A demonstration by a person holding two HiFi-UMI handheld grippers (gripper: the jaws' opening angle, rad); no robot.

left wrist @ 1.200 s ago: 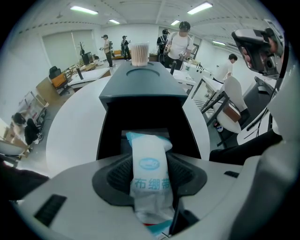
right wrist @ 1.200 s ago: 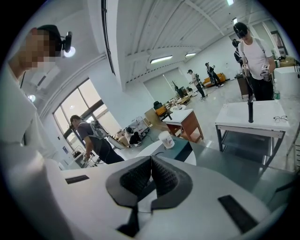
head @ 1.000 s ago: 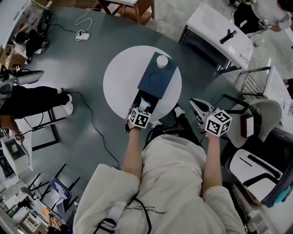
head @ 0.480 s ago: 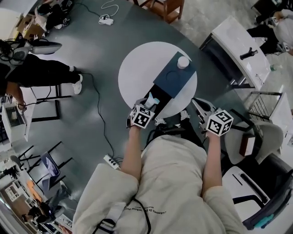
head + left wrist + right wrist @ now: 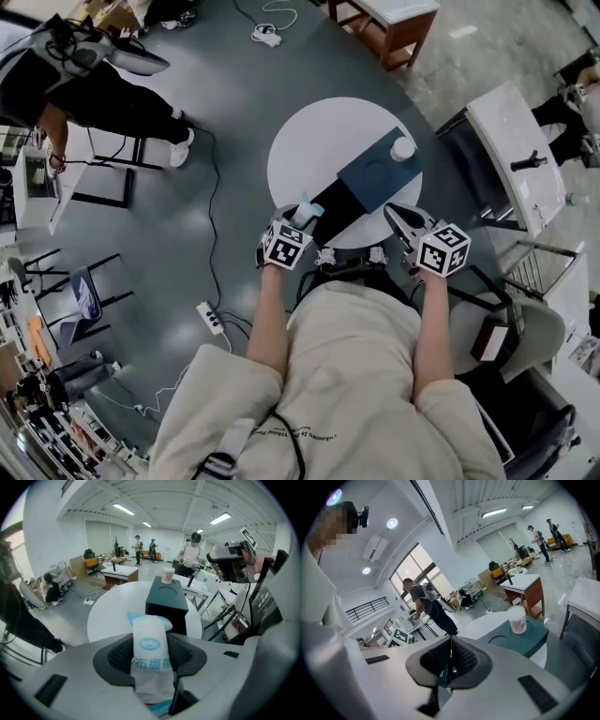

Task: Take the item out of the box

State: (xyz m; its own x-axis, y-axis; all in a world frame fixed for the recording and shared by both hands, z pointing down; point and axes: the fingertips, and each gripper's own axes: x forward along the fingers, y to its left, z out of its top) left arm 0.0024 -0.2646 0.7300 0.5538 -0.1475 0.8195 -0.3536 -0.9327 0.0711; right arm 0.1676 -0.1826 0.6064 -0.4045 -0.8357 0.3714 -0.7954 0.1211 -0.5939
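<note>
A dark blue box [image 5: 375, 178] lies on the round white table [image 5: 300, 155], its near end open and black inside; a white cup [image 5: 402, 148] stands on its far end. My left gripper [image 5: 298, 218] hangs over the table's near edge, just left of the open end, shut on a white packet with blue print [image 5: 306, 208]. In the left gripper view the packet [image 5: 150, 658] stands upright between the pads of the left gripper [image 5: 151, 644], with the box [image 5: 166, 604] and cup [image 5: 167, 575] beyond. My right gripper [image 5: 396, 216] is at the box's right side; its jaws [image 5: 450, 656] are shut and hold nothing.
A person in black [image 5: 103, 84] stands at the upper left near a chair. A cable and power strip [image 5: 208, 319] lie on the floor to the left. A wooden table [image 5: 389, 23] is beyond, and a white desk [image 5: 511, 155] and chairs are on the right.
The left gripper has risen with the packet, away from the box's open end. The right gripper has moved left, from beside a chair to the table's edge by the box.
</note>
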